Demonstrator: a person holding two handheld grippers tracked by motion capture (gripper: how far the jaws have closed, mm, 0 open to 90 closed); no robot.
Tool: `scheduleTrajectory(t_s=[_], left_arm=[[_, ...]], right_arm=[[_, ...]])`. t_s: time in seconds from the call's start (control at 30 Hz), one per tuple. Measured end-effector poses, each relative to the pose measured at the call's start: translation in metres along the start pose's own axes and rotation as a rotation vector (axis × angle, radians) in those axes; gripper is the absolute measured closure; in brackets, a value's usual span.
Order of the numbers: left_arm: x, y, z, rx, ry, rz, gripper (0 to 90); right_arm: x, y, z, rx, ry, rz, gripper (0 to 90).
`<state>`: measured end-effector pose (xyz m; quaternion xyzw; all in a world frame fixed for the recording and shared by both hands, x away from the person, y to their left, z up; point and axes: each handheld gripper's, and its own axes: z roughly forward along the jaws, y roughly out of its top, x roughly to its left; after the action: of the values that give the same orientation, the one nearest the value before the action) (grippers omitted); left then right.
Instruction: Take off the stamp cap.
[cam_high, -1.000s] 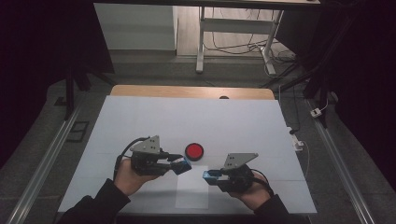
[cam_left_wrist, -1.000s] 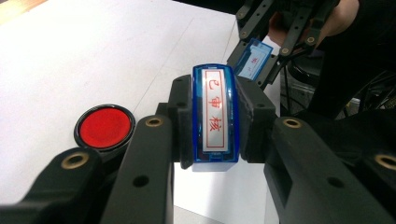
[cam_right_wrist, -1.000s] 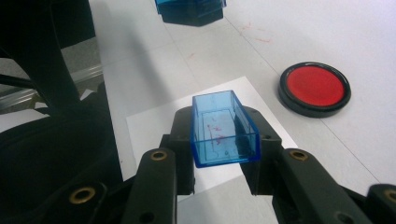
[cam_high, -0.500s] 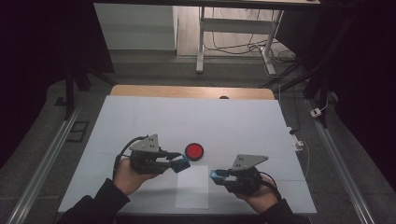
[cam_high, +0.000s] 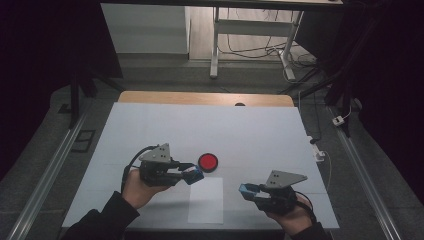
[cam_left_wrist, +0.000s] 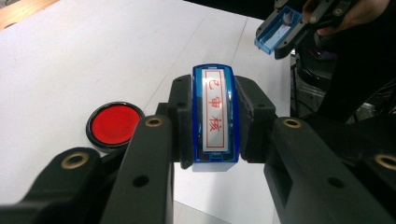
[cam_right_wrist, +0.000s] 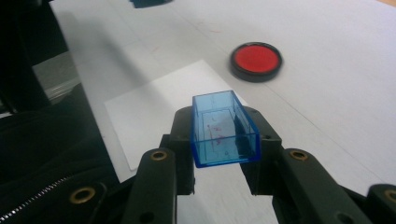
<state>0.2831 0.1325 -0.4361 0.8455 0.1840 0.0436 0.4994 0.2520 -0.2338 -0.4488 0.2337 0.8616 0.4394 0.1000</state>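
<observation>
My left gripper (cam_high: 192, 174) (cam_left_wrist: 215, 122) is shut on a blue stamp (cam_left_wrist: 215, 116) with red characters on its white label; the stamp (cam_high: 193, 174) hangs just left of a round red ink pad (cam_high: 208, 161) (cam_left_wrist: 113, 123) (cam_right_wrist: 256, 59). Over at the right front of the table, my right gripper (cam_high: 246, 190) (cam_right_wrist: 223, 133) is shut on the stamp's clear blue cap (cam_right_wrist: 222, 129) (cam_high: 246, 190), whose hollow side faces up. That cap (cam_left_wrist: 280, 31) also appears far off in the left gripper view. A white paper sheet (cam_high: 207, 199) (cam_right_wrist: 168, 100) lies between the two grippers.
The white table top (cam_high: 200, 130) ends at a wooden strip (cam_high: 200, 98) at the back. Metal rails (cam_high: 45, 175) run along both sides. A cable and plug (cam_high: 319, 150) hang off the right edge. The person's dark sleeve (cam_right_wrist: 42, 154) is at the lower left.
My right gripper has drawn the blue cap away to the right, off the stamp. The left gripper and stamp have stayed in place.
</observation>
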Motion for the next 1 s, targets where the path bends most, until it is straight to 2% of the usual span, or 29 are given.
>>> scheduleTrajectory(t_s=[0.23, 0.47, 1.0], left_arm=[[0.001, 0.000, -0.001, -0.006, -0.009, -0.009, 70.4], [0.001, 0.000, 0.000, -0.002, -0.002, -0.009, 70.4], [0.004, 0.001, 0.003, 0.007, 0.024, -0.019, 70.4]], right_arm=[[-0.007, -0.012, -0.015, -0.009, -0.053, 0.048, 68.1], [-0.009, -0.020, -0.024, 0.001, -0.102, 0.066, 68.1], [-0.018, -0.036, -0.043, 0.000, -0.159, 0.156, 68.0]])
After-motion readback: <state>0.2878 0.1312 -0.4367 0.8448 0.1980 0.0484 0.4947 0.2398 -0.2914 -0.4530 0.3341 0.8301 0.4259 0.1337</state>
